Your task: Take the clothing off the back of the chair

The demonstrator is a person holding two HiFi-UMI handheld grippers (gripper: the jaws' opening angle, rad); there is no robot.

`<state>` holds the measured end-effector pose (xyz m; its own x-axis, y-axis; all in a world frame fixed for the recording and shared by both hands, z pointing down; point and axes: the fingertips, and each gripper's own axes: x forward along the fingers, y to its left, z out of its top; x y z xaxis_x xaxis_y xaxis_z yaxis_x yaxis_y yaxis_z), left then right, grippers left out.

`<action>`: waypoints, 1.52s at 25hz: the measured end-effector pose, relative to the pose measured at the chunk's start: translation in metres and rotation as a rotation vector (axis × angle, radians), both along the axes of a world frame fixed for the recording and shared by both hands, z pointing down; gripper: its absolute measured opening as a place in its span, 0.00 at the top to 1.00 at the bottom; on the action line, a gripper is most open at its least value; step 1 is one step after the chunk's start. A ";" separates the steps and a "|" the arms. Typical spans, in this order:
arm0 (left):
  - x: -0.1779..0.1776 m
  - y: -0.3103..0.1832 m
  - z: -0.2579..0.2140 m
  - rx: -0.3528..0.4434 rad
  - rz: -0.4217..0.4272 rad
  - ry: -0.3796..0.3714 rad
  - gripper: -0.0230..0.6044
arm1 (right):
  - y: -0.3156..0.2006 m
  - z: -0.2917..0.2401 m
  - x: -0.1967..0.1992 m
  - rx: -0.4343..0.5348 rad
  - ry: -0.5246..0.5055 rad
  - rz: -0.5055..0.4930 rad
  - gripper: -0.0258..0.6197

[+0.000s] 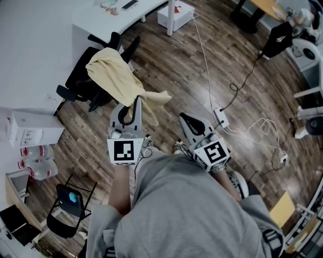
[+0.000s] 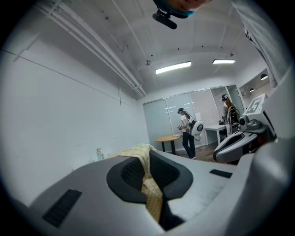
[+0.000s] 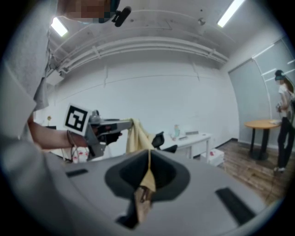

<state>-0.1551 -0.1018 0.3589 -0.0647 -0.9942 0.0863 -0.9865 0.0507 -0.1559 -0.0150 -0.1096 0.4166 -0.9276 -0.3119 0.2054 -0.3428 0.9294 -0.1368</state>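
Observation:
A pale yellow garment [image 1: 113, 75] lies draped over the back of a black office chair [image 1: 75, 83] at the upper left of the head view. One end of it stretches from the chair toward me. My left gripper [image 1: 137, 101] is shut on that end, and the cloth [image 2: 150, 184] shows pinched between its dark pads. My right gripper [image 1: 183, 117] is to the right of it, also shut. In the right gripper view a yellow strip [image 3: 146, 184] is caught in its jaws, with the left gripper [image 3: 115, 125] and the hanging garment [image 3: 137, 134] beyond.
A white desk [image 1: 116, 20] stands behind the chair, with a white box [image 1: 174, 15] on the floor beside it. A power strip with cables [image 1: 221, 118] lies on the wooden floor to the right. A black folding chair [image 1: 68, 201] and bottles [image 1: 35, 161] stand at the left. A person [image 2: 186, 131] stands far off.

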 end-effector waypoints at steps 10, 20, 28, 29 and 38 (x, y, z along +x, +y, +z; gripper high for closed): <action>0.015 0.014 -0.004 0.007 -0.071 -0.008 0.89 | 0.000 0.004 0.012 -0.004 -0.006 -0.077 0.91; 0.054 0.024 -0.004 0.007 -0.087 -0.049 0.89 | 0.001 0.005 0.040 0.003 -0.013 -0.112 0.91; 0.083 0.033 -0.004 0.020 -0.071 -0.073 0.89 | 0.008 0.007 0.055 0.017 -0.018 -0.134 0.91; 0.086 0.035 -0.004 0.022 -0.069 -0.071 0.89 | 0.009 0.007 0.057 0.019 -0.018 -0.136 0.91; 0.117 0.036 -0.016 0.050 -0.019 -0.074 0.89 | 0.010 0.002 0.070 0.024 -0.022 -0.132 0.91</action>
